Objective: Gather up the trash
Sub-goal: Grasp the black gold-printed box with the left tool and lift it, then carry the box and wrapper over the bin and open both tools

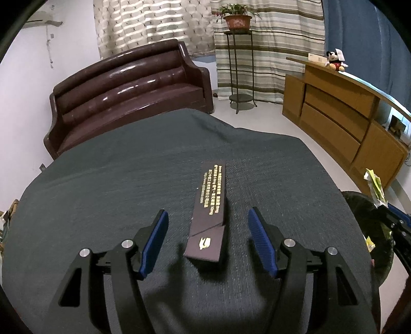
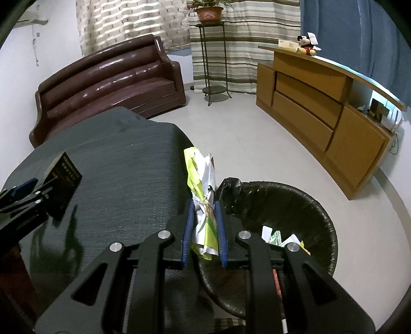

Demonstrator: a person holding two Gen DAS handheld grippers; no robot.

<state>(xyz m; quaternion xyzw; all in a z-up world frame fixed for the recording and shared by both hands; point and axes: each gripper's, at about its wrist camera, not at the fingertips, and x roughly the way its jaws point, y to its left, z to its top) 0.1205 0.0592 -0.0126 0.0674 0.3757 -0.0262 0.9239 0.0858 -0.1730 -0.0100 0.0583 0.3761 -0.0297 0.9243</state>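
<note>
While the crumpled white and lime-green paper wrapper sits pinched between the blue ribbed fingers of the right gripper, its upper end sticks up past the fingertips and its lower end hangs behind them. That gripper is closed tight on the wrapper and is held beside the edge of the surface, at the near rim of the round bin lined with a black plastic bag. White and green scraps lie inside the bin.

On the dark grey cloth-covered surface lies a long, flat dark brown carton with gold lettering, pointing away from the camera. The left gripper hovers over its near end with the fingers spread wide, one on each side of the carton and not touching it.

Beyond the surface stand a glossy maroon leather sofa, a tall metal stand carrying a potted plant, striped curtains, and a wooden sideboard with a Mickey Mouse plush toy on top.
</note>
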